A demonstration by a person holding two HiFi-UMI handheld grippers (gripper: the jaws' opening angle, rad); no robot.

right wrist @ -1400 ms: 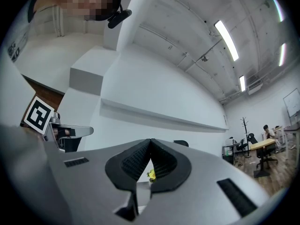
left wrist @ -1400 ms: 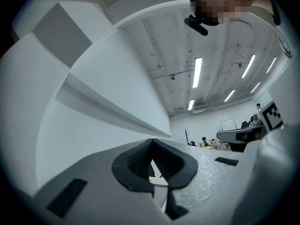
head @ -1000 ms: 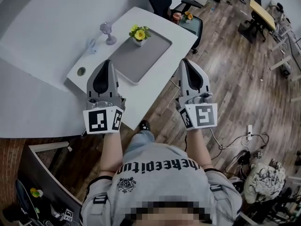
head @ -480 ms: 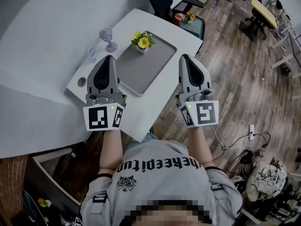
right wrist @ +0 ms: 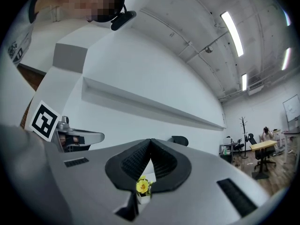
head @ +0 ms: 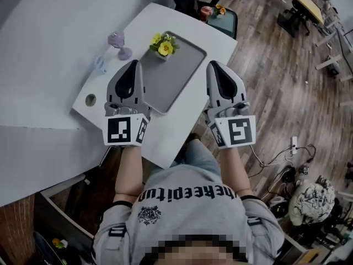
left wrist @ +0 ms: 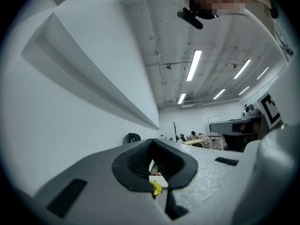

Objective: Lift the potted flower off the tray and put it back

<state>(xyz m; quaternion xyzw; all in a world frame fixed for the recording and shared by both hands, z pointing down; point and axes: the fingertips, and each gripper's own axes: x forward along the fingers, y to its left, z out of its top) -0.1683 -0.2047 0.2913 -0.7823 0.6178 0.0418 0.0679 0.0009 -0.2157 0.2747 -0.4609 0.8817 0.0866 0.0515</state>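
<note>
Where your flower stands: the small white pot of yellow flowers (head: 161, 46) sits upright on the flat grey rectangular tray (head: 177, 73), in the tray's far left corner.
Under the tray: the white surface (head: 160, 128) carries it, and the tray lies at a slant to you.
Your left hand: the grey left gripper (head: 132, 65) hangs over the tray's left edge, its tip short of the pot and apart from it.
Left jaws: pressed together, with nothing pinched between them.
Your right hand: the grey right gripper (head: 213, 65) hangs just beside the tray's right edge, well apart from the pot.
Right jaws: pressed together as well, holding nothing.
Through the gripper views: past each closed pair of jaws you see a yellow bloom (right wrist: 142, 186) low in the gap, beyond the tips and not touched by them.
Left of the tray: a lilac stemmed glass (head: 118, 43) and a smaller clear glass (head: 99, 64) stand on the surface, both off the tray.
</note>
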